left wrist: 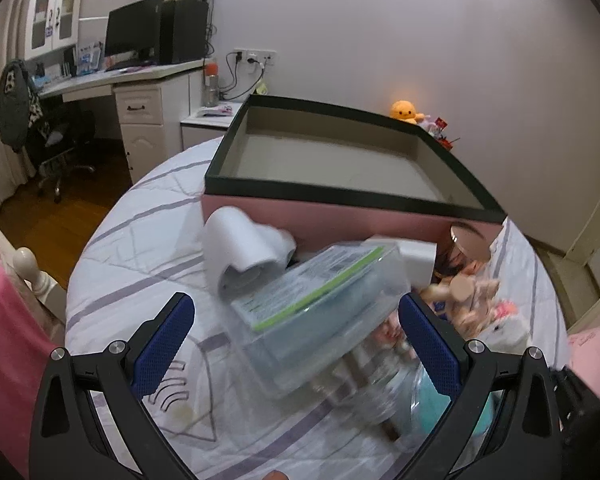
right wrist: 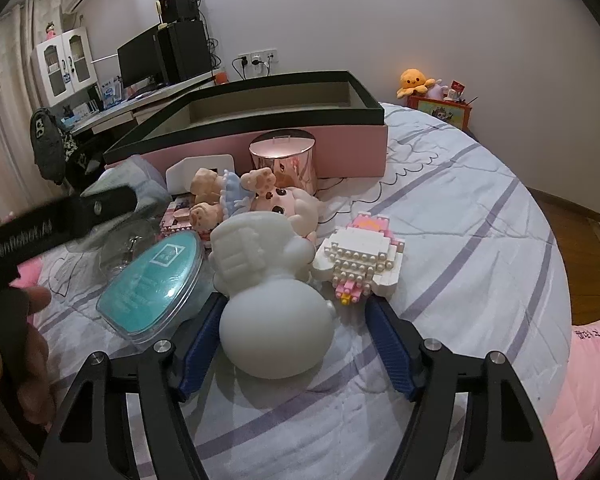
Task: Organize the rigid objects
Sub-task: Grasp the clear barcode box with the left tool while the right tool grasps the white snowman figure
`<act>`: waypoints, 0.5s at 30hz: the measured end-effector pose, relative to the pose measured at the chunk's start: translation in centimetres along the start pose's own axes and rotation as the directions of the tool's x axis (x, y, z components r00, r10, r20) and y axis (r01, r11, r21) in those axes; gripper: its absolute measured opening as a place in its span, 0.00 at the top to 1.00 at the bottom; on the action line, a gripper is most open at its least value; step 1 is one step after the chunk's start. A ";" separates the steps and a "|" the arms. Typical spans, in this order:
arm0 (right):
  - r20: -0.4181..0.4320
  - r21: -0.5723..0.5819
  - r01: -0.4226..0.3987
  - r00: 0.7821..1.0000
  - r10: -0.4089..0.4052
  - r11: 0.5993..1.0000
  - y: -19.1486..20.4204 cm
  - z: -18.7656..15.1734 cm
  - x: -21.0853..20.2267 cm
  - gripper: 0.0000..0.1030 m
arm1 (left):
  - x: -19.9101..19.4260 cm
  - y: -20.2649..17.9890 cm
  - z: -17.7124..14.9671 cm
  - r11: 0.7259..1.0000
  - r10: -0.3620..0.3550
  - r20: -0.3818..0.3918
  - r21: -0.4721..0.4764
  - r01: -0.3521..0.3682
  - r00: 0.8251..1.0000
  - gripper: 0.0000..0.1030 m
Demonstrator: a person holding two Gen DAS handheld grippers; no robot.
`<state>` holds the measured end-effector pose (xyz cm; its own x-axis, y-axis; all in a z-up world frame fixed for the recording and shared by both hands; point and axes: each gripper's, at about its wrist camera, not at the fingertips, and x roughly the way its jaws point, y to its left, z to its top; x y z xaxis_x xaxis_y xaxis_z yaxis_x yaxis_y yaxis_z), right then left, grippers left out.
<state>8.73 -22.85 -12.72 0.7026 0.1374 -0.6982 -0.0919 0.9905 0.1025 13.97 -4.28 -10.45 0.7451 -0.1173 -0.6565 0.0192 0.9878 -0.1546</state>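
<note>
bed (right wrist: 460, 208) | left gripper (left wrist: 296, 340) jaws released around clear case (left wrist: 312, 308) | right gripper (right wrist: 296, 344) jaws released astride white figure (right wrist: 276, 320)

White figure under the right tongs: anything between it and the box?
Yes. From the white figure, the dolls and the pink tin lie ahead, against the near wall of the box. The right tongs straddle it, open; lifting over looks necessary.

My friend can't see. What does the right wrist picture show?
The open right gripper straddles a white figurine lying on the striped bedsheet. Around it lie a teal-lidded container, a block toy and dolls, before an empty pink box.
</note>
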 end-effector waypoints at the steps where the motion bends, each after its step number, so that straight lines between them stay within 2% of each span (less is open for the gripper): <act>1: -0.001 -0.001 0.000 1.000 0.000 1.000 0.0 0.0 0.0 0.30 | 0.0 -0.2 0.2 1.000 0.001 0.004 0.002 -0.001 1.000 0.00; 8: -0.014 -0.012 0.000 1.000 0.000 1.000 -0.1 0.3 0.1 0.30 | 2.1 -0.6 0.2 1.000 0.010 -0.033 0.004 -0.010 0.999 0.00; 15: -0.020 -0.016 -0.007 1.000 0.006 1.000 -0.2 0.4 0.2 0.33 | 1.7 0.7 0.4 0.997 -0.070 -0.027 -0.021 0.069 0.997 0.01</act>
<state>9.16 -23.04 -12.58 0.6878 0.1439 -0.7115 -0.1077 0.9895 0.0960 15.54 -3.73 -11.34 0.7234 -0.1885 -0.6642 0.0563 0.9749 -0.2154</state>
